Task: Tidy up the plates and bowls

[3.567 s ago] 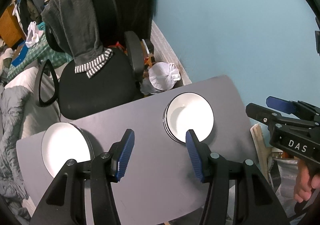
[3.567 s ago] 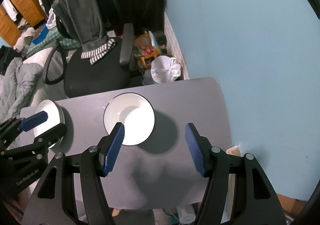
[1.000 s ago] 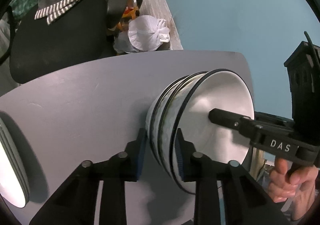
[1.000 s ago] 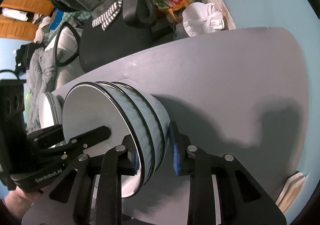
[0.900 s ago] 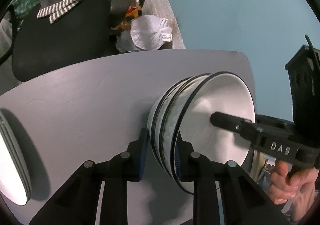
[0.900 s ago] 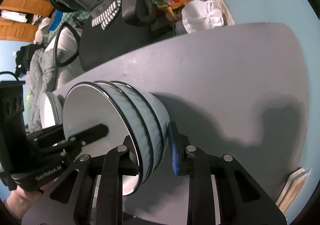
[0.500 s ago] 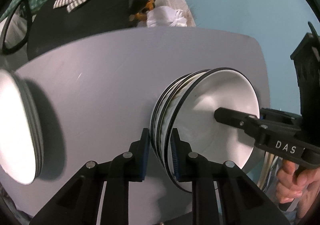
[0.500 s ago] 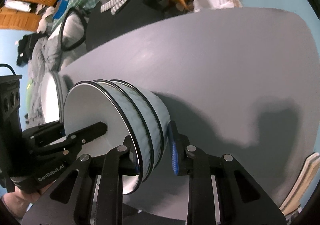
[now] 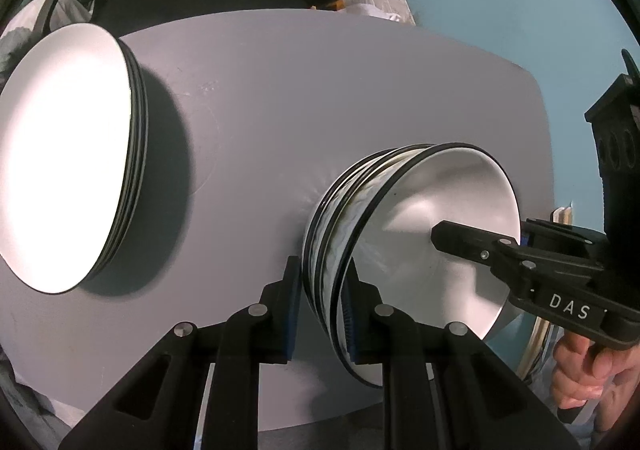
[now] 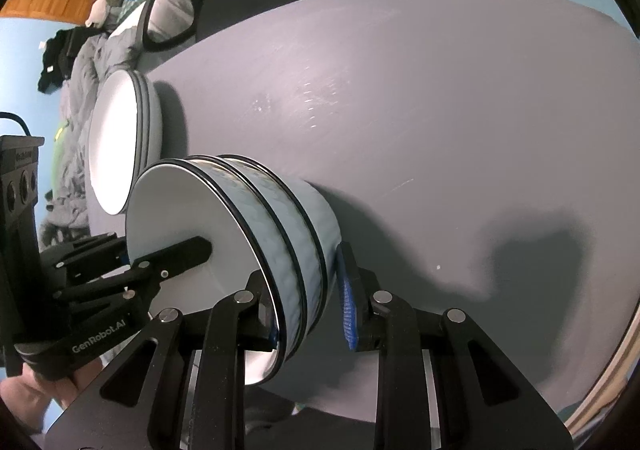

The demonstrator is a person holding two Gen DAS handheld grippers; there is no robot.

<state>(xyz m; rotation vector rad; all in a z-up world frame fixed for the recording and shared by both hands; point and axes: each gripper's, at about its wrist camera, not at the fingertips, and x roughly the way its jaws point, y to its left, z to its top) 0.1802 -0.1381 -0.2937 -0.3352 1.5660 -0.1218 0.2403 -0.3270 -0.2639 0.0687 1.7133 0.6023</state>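
Grey table (image 9: 360, 90) bears a plate stack (image 9: 68, 154). Left gripper (image 9: 320, 310) and right gripper (image 10: 308, 306) both clamp the bowl stack's (image 10: 280, 234) rim.

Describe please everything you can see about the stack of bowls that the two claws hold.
The stack of bowls is three nested bowls, glossy white inside, pale blue patterned outside, with thin black rims. It looks ceramic. The left claw and right claw each pinch opposite rims, one finger inside the top bowl. It stands near the grey table's front edge.
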